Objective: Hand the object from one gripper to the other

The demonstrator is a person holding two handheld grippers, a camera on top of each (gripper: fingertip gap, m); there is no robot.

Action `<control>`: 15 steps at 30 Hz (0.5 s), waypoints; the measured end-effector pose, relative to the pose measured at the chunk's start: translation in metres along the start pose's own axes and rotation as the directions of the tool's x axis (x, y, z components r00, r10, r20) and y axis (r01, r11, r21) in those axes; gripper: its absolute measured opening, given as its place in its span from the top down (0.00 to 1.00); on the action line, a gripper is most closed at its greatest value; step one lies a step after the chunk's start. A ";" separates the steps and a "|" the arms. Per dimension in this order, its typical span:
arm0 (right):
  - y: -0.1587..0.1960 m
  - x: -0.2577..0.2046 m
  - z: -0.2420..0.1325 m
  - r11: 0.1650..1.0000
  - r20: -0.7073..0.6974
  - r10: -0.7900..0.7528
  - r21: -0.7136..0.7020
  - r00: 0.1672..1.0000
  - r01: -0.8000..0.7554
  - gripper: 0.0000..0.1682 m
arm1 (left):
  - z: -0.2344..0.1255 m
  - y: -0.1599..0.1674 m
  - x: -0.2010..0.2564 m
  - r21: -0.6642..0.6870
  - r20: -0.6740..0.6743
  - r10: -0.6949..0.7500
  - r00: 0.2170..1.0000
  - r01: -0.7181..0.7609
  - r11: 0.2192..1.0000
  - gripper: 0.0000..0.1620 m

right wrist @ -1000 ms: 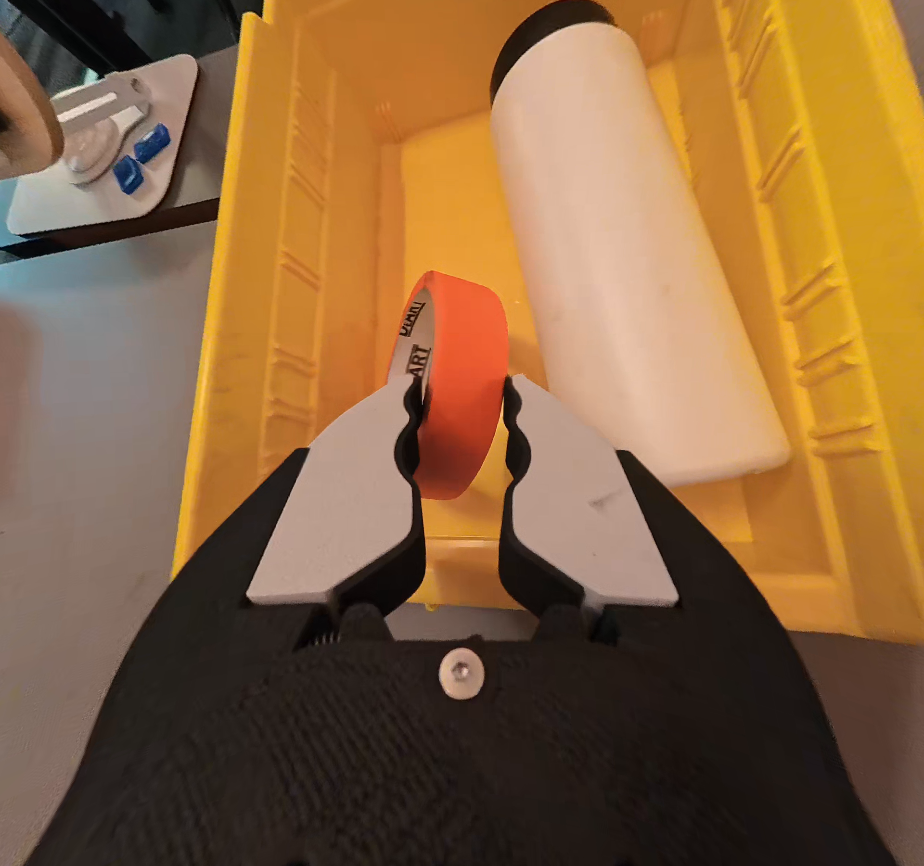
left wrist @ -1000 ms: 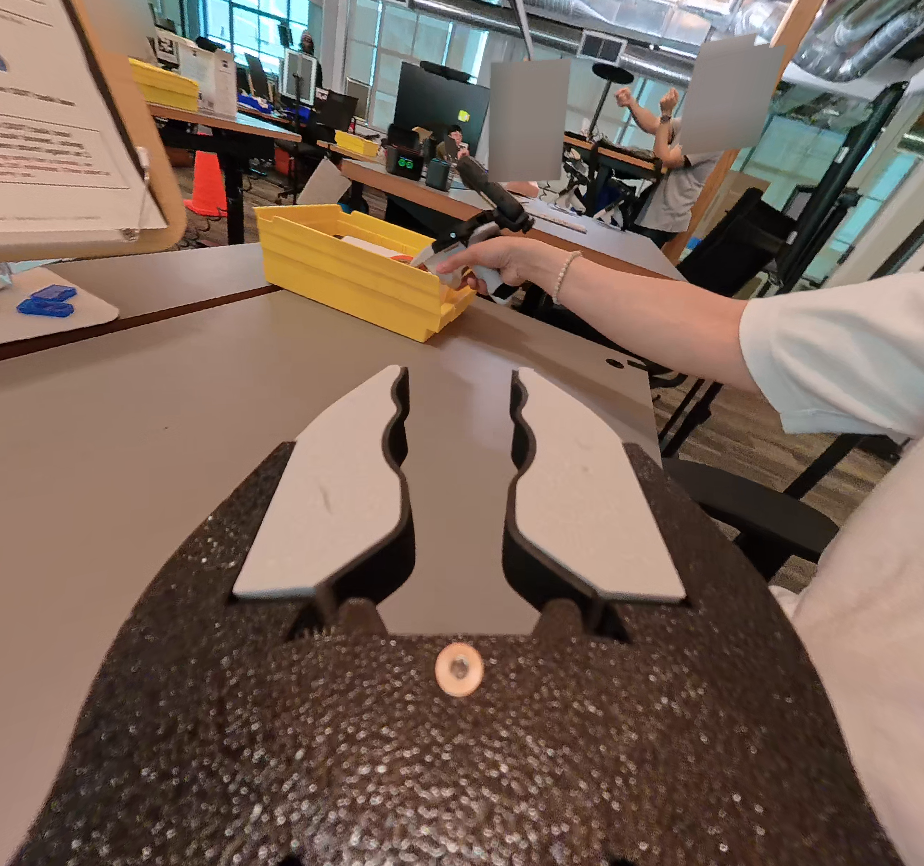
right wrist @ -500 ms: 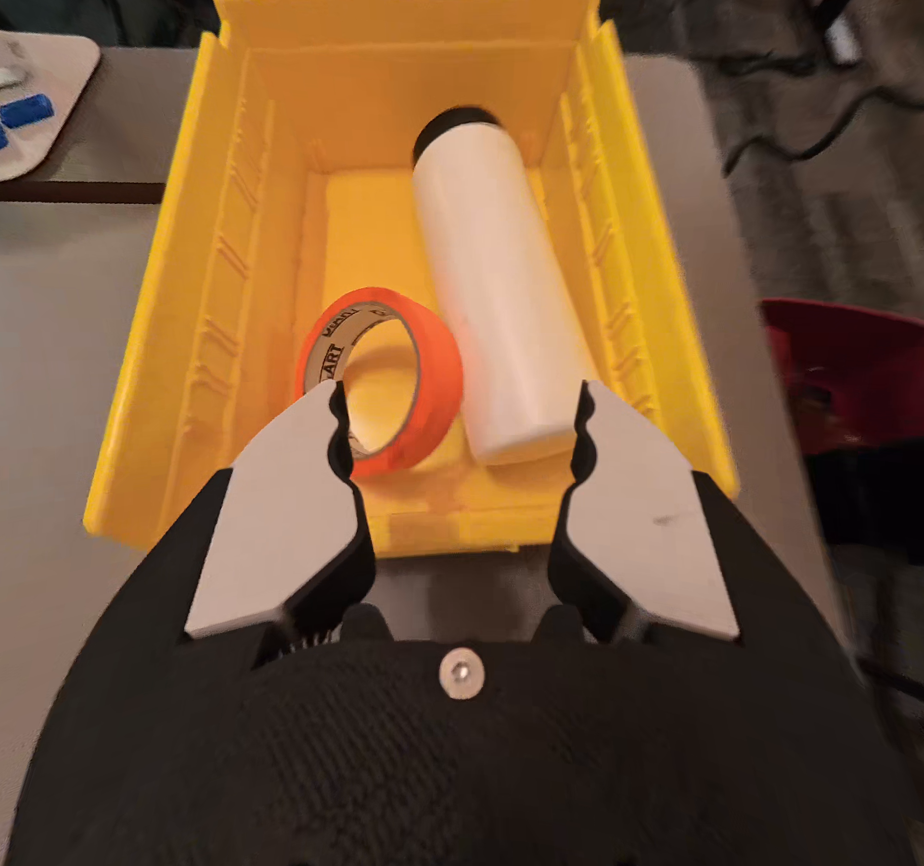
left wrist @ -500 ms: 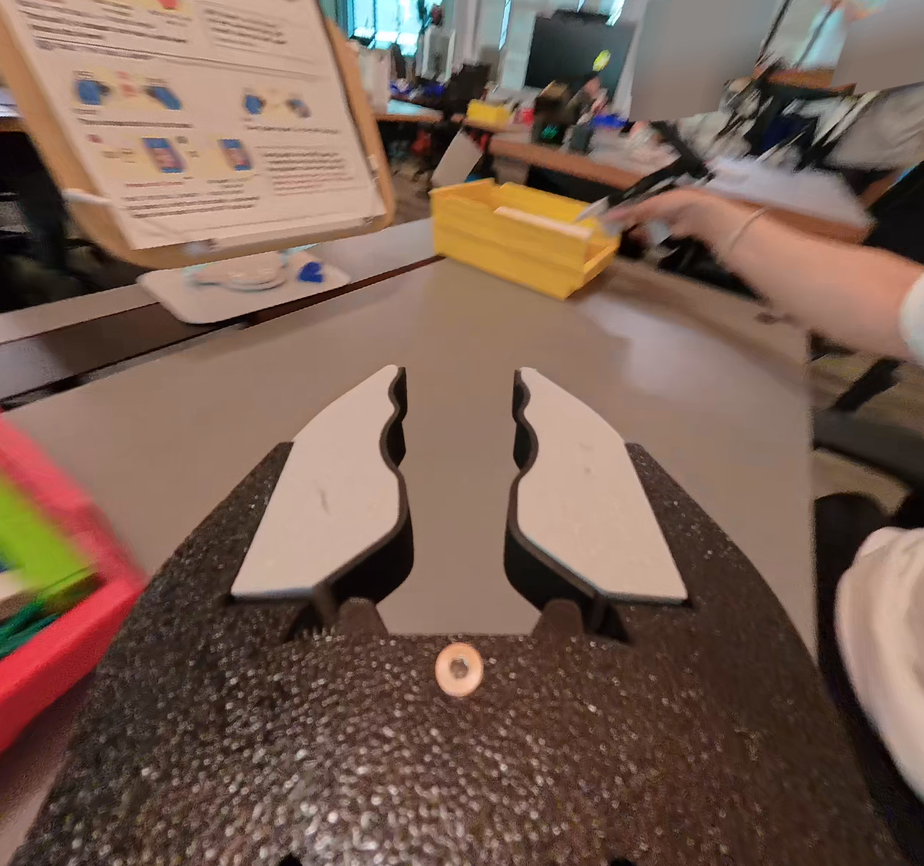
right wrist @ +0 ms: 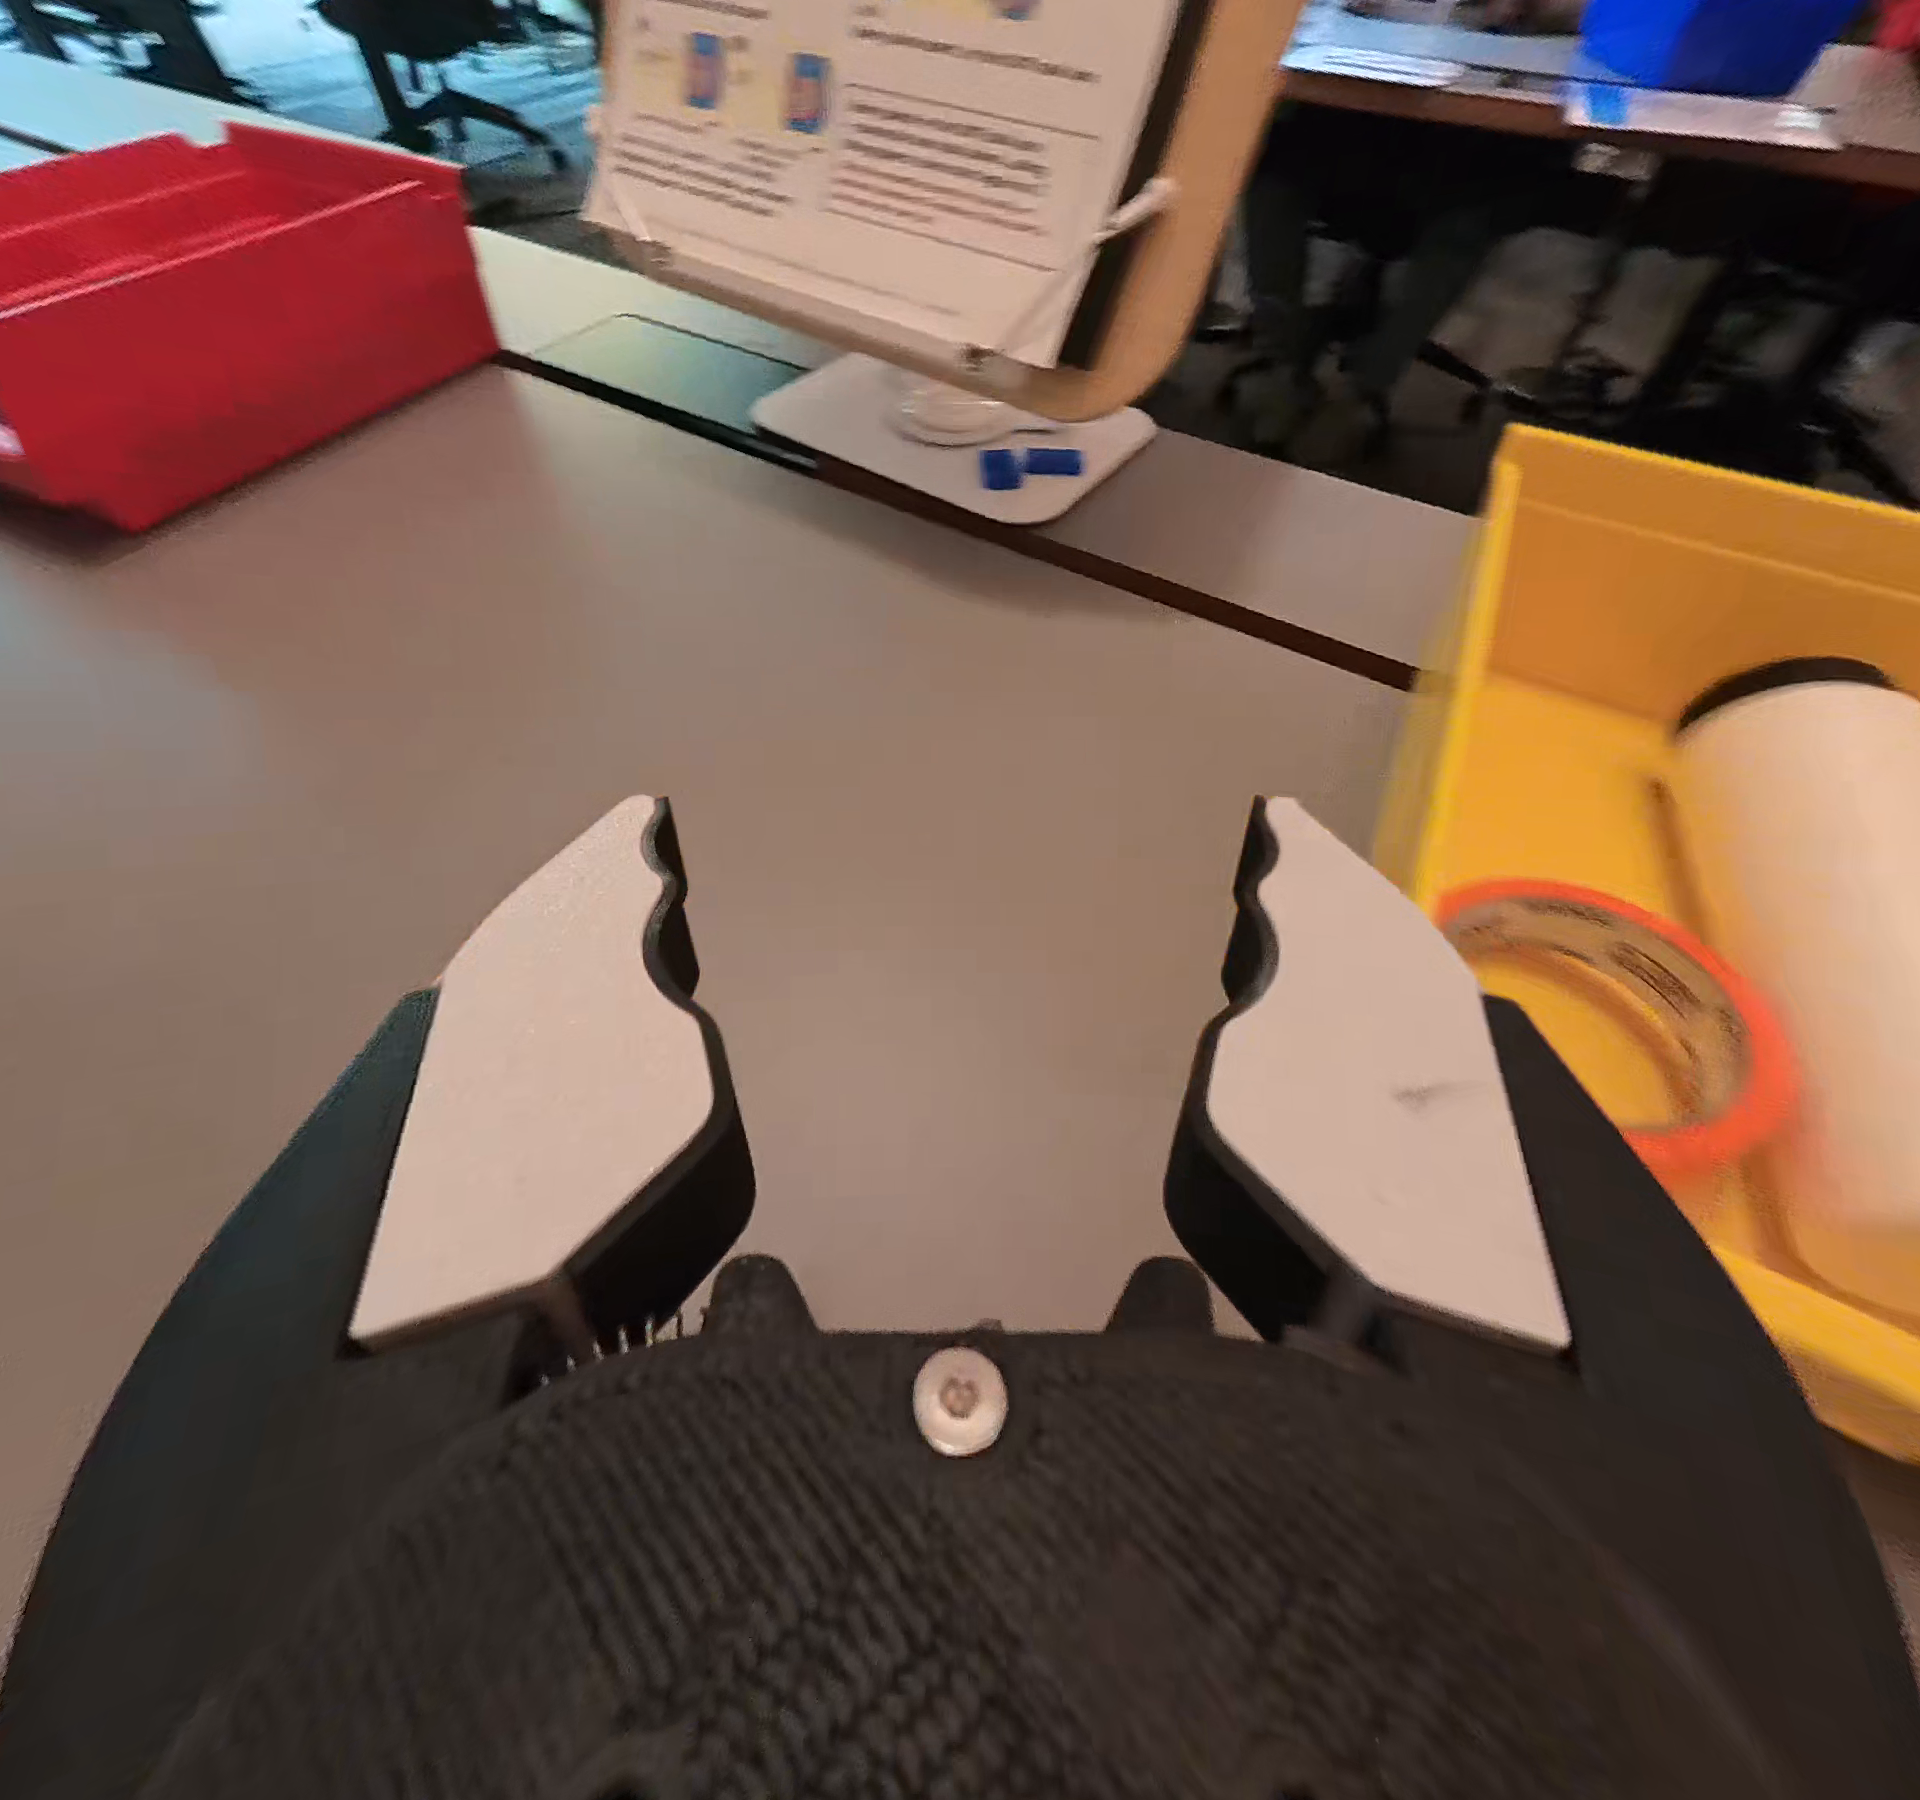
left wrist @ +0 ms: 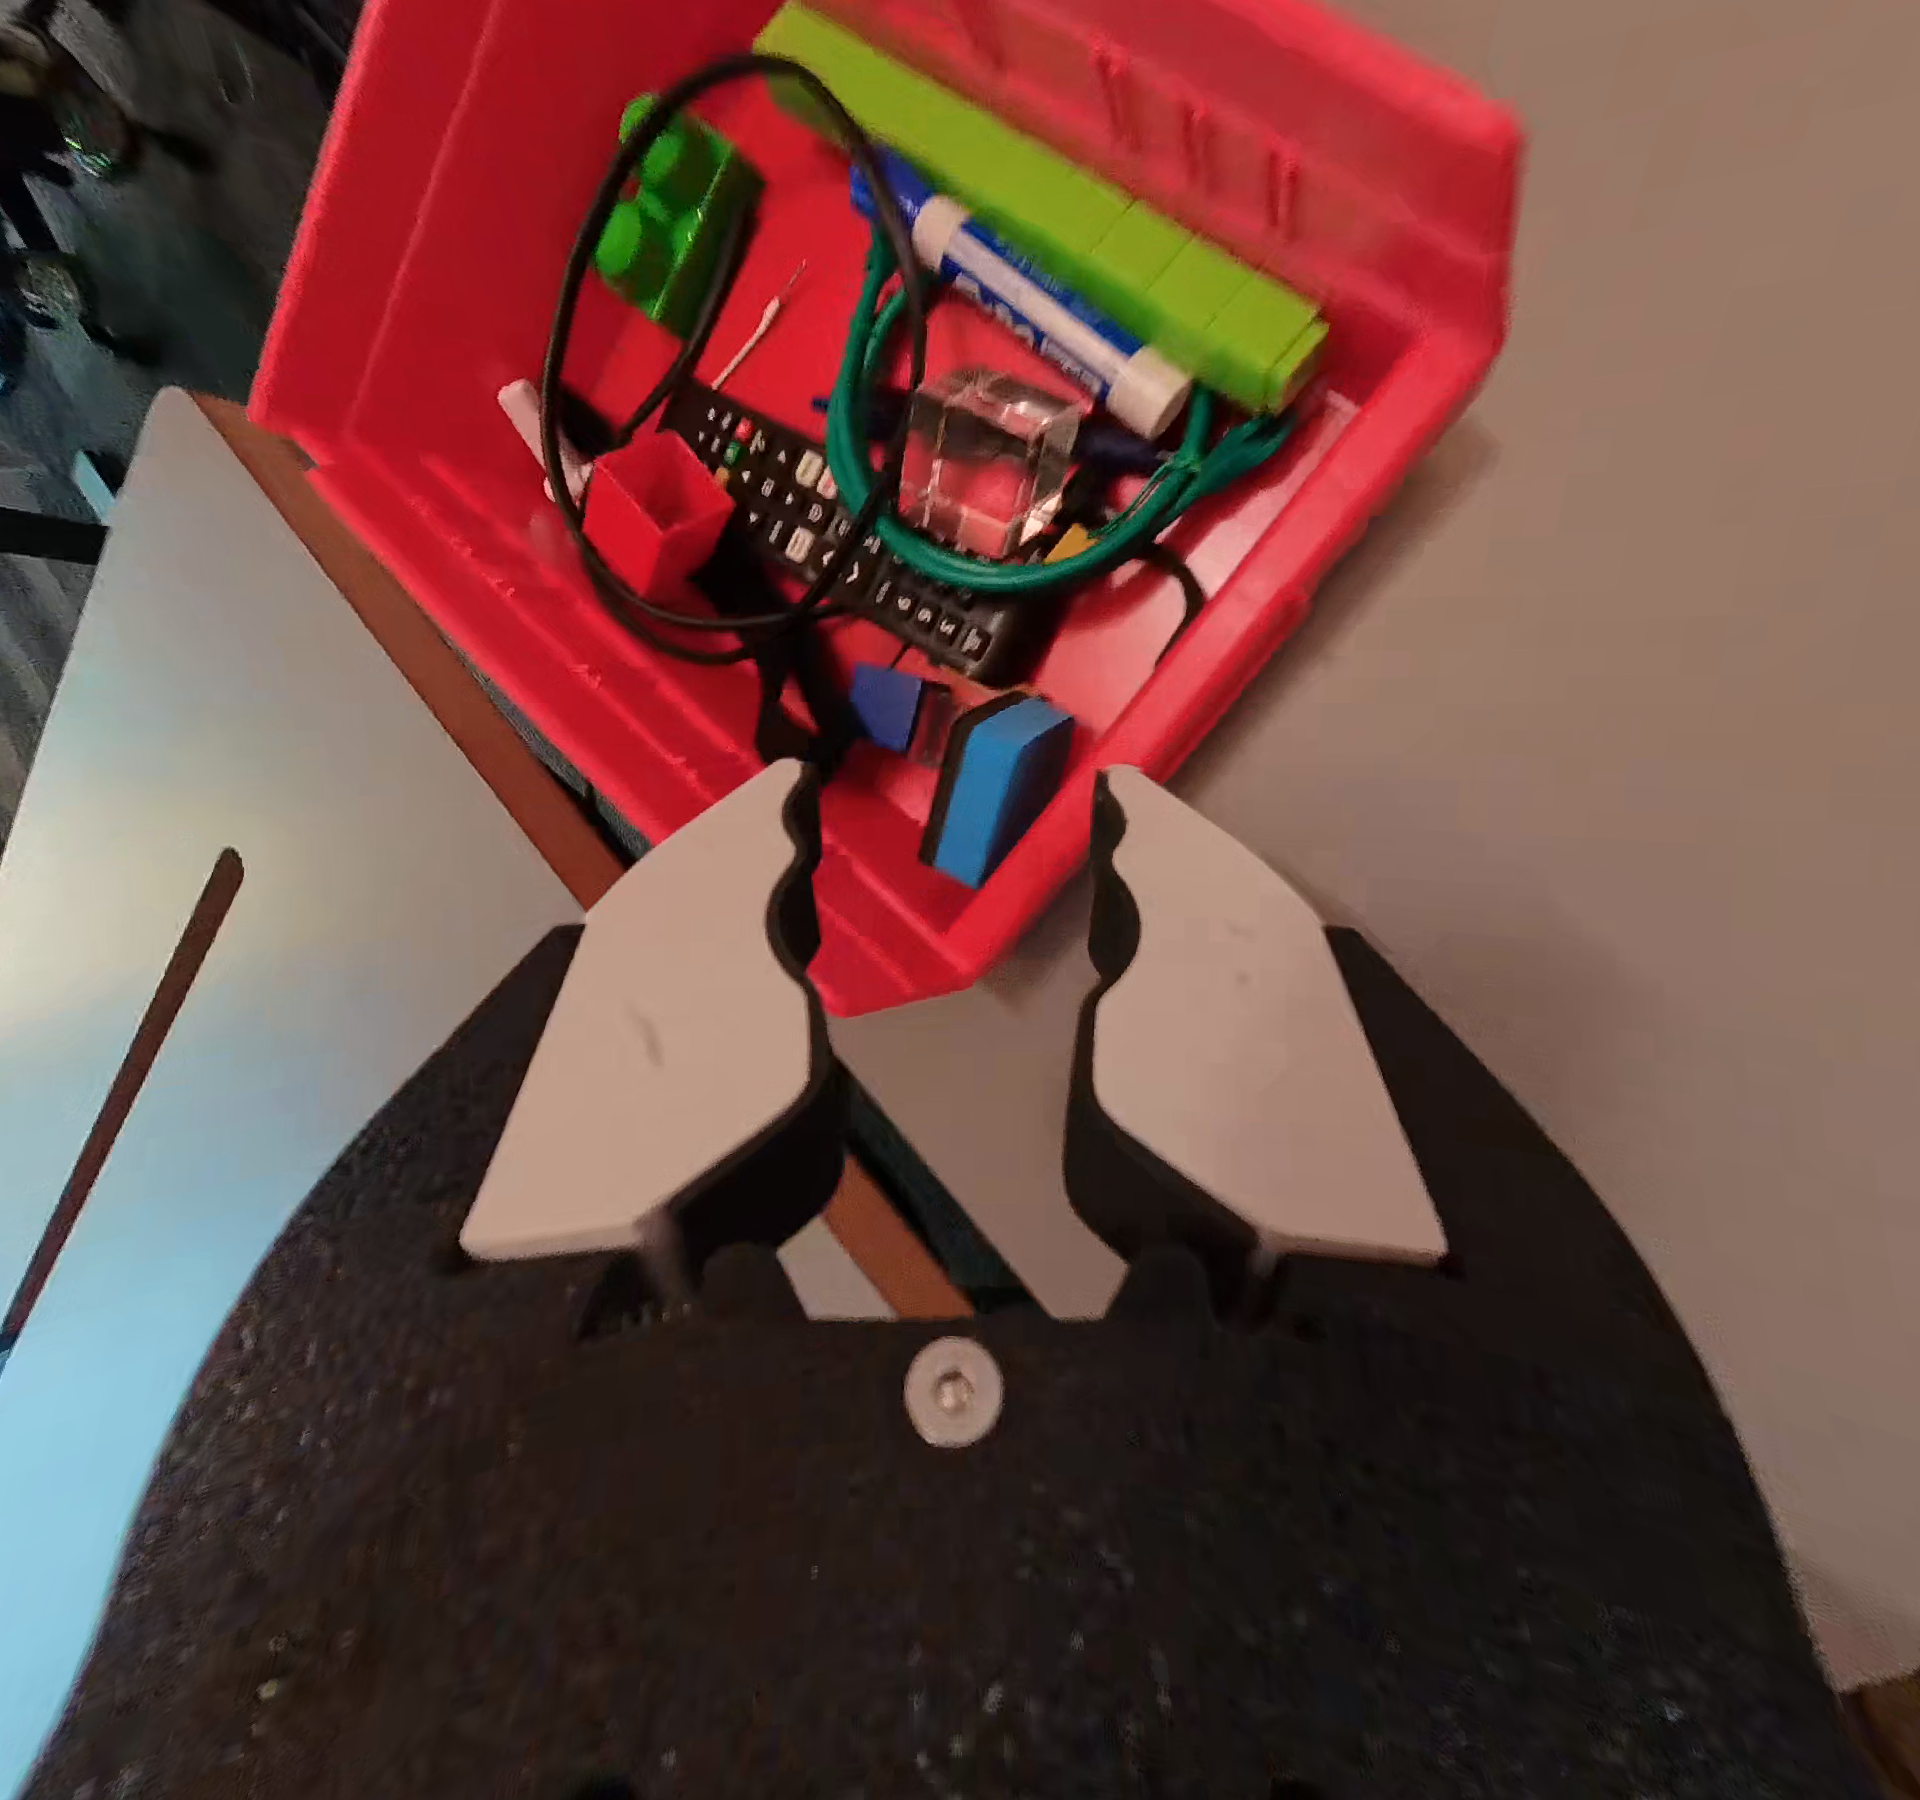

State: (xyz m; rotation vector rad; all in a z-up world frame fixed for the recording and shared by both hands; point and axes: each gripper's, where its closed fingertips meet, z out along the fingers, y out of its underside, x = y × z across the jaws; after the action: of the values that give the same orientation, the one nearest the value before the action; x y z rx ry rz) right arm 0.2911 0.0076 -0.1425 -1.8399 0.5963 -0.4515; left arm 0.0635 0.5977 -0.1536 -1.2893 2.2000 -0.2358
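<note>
In the left wrist view my left gripper (left wrist: 951,789) is open and empty above the near corner of a red bin (left wrist: 436,192). The bin holds a blue and black eraser block (left wrist: 992,784), a black remote (left wrist: 831,529), a clear cube (left wrist: 987,462), a green bar (left wrist: 1049,192), a green brick (left wrist: 665,223), a marker (left wrist: 1049,316), a small red cup (left wrist: 655,514) and black and green cables. In the right wrist view my right gripper (right wrist: 961,815) is wide open and empty over bare table. An orange tape roll (right wrist: 1642,1012) and a white bottle (right wrist: 1829,919) lie in the yellow bin (right wrist: 1475,742) at the right.
A tilted instruction board (right wrist: 914,88) on a white base (right wrist: 966,441) stands at the table's far edge. The red bin (right wrist: 208,327) shows at the left in the right wrist view. A seam (right wrist: 1143,587) runs across the grey table. Other desks and chairs stand behind. My hands' fingertips stand some 65 cm from each other. About 25 cm separates my right fingertips from the white bottle (right wrist: 1829,919).
My right gripper opened, let the orange tape roll go into the yellow bin, and swung left over the table. My left gripper swung left and down over the red bin and opened a little.
</note>
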 end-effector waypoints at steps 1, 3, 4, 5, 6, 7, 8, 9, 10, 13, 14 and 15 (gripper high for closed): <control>0.000 -0.009 0.006 1.000 0.025 -0.006 0.002 1.000 0.006 0.40 | 0.004 0.002 -0.005 -0.030 -0.018 0.010 1.000 -0.011 0.999 0.70; 0.001 -0.024 0.015 1.000 0.066 -0.009 0.003 0.998 0.009 0.40 | 0.013 0.002 -0.010 -0.084 -0.058 0.030 0.998 -0.034 0.996 0.71; 0.001 -0.029 0.018 1.000 0.081 -0.010 0.009 0.997 0.009 0.40 | 0.018 0.003 -0.011 -0.112 -0.079 0.049 0.996 -0.058 0.992 0.72; 0.001 -0.034 0.021 1.000 0.098 -0.011 0.015 0.995 0.010 0.41 | 0.024 0.004 -0.009 -0.138 -0.107 0.070 0.992 -0.084 0.987 0.73; 0.001 -0.041 0.023 1.000 0.122 -0.010 0.017 0.993 0.008 0.41 | 0.030 0.005 -0.005 -0.169 -0.141 0.091 0.986 -0.114 0.979 0.73; 0.001 -0.047 0.024 1.000 0.148 -0.009 0.019 0.989 0.006 0.41 | 0.037 0.009 -0.002 -0.209 -0.173 0.113 0.978 -0.148 0.967 0.73; 0.000 -0.054 0.025 1.000 0.176 -0.014 0.021 0.984 0.010 0.41 | 0.043 0.013 0.001 -0.253 -0.196 0.134 0.971 -0.182 0.950 0.73; 0.000 -0.060 0.026 1.000 0.200 -0.025 0.019 0.979 0.021 0.41 | 0.050 0.017 0.002 -0.292 -0.212 0.149 0.966 -0.208 0.933 0.73; 0.000 -0.065 0.026 0.999 0.214 -0.043 0.015 0.976 0.040 0.41 | 0.058 0.022 0.004 -0.328 -0.228 0.158 0.961 -0.229 0.916 0.73; 0.003 -0.073 0.026 0.995 0.223 -0.103 0.006 0.969 0.104 0.42 | 0.072 0.036 0.002 -0.430 -0.260 0.181 0.949 -0.281 0.858 0.77; 0.005 -0.075 0.025 0.992 0.232 -0.119 -0.003 0.966 0.123 0.42 | 0.075 0.039 0.002 -0.449 -0.268 0.183 0.946 -0.291 0.845 0.79; 0.006 -0.077 0.025 0.990 0.234 -0.132 -0.009 0.963 0.138 0.42 | 0.077 0.041 0.003 -0.463 -0.282 0.173 0.944 -0.292 0.837 0.79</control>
State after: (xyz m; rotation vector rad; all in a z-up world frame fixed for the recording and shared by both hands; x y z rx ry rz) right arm 0.2427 0.0711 -0.1585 -1.9314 0.3195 -0.3122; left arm 0.0745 0.6263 -0.2355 -1.2746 2.7117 0.3262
